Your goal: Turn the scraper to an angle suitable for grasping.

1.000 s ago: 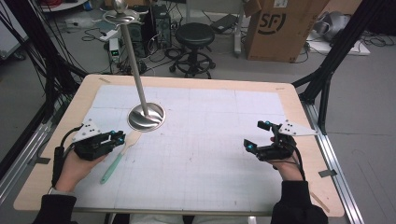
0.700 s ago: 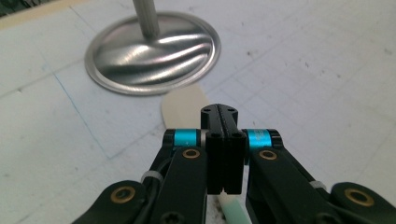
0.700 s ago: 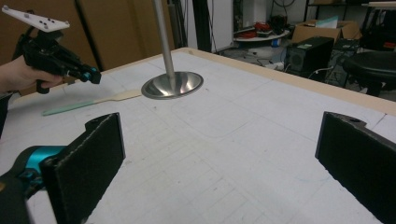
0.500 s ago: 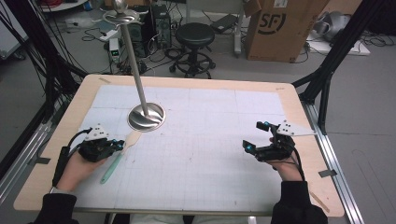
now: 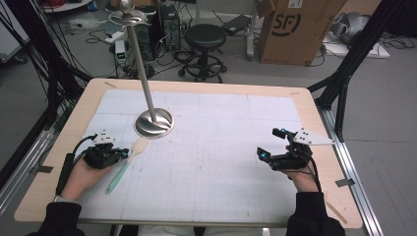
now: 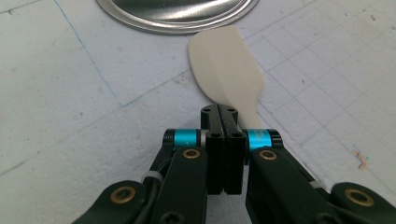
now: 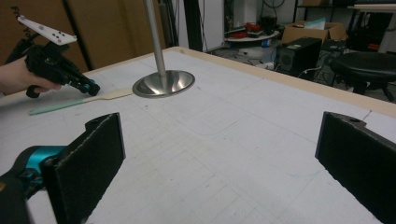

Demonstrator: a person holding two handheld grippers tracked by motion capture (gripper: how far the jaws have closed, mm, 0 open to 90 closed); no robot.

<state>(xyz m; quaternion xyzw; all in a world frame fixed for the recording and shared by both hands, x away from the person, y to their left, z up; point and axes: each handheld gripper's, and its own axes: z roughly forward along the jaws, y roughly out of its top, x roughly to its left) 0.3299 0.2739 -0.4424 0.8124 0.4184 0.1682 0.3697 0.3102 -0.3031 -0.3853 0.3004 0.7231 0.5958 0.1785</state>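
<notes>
— How far along is this?

— Barely begun, I'd say. The spatula [image 5: 123, 163] lies flat on the table [image 5: 206, 196], lower left of the frame. The left hand-held gripper [image 5: 120, 152] is pressed together at its neck; whether it pinches it, I can't tell.

— And the right hand-held gripper [image 5: 271, 143]?

— Spread, holding nothing.

— Which way does the spatula point?

— Diagonally: pale blade toward the metal stand [image 5: 154, 123], green handle toward the bottom left.

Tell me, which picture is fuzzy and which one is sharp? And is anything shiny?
In the right gripper view, the black pads up close look soft and blurry, while the table behind is clearer. In the left gripper view, the spatula and the grid lines are sharp. In the high view, the round metal base of the pole shines with bright glare, and everything is evenly lit with faint shadows.
</notes>
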